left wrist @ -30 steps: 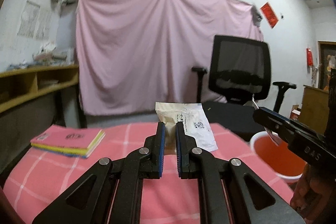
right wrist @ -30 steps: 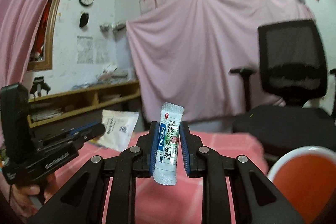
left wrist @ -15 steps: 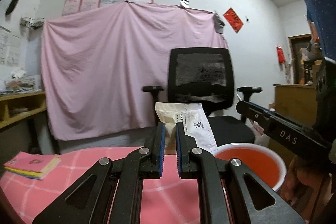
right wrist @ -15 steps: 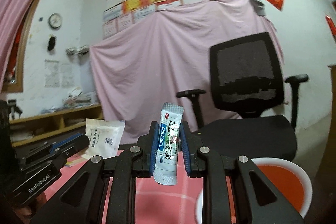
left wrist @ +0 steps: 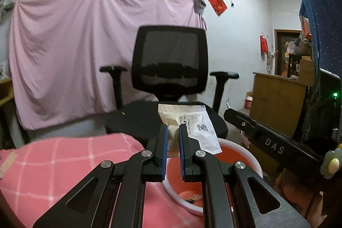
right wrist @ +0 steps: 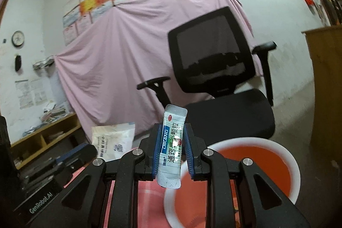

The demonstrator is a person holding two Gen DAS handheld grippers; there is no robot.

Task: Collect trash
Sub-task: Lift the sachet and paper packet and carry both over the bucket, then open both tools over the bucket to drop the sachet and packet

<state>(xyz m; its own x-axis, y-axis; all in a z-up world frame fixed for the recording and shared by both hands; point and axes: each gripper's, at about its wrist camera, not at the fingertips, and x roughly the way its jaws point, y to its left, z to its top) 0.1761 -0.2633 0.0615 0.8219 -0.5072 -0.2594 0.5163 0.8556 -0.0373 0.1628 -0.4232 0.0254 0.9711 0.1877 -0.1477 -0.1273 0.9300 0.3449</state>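
Two grippers each clamp trash: the left gripper (left wrist: 172, 142) pinches a white packet (left wrist: 192, 127), the right gripper (right wrist: 172, 149) an upright sachet (right wrist: 172, 142). Both hang over the red bin (right wrist: 288, 161) at lower right, beside the pink-clothed table (left wrist: 64, 164); a black office chair (left wrist: 171, 65) fills mid-frame behind.

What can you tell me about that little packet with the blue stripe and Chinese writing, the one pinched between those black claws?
The sachet is a slim, glossy stick pack, white with a blue DIKANG band, green Chinese lettering and crimped silvery ends. It stands nearly upright, tilted slightly, and looks sealed. The right gripper clamps its middle between blue-padded fingers, so both ends poke free. Nothing else touches it. It hangs above the near rim of the white, orange-lined bin.
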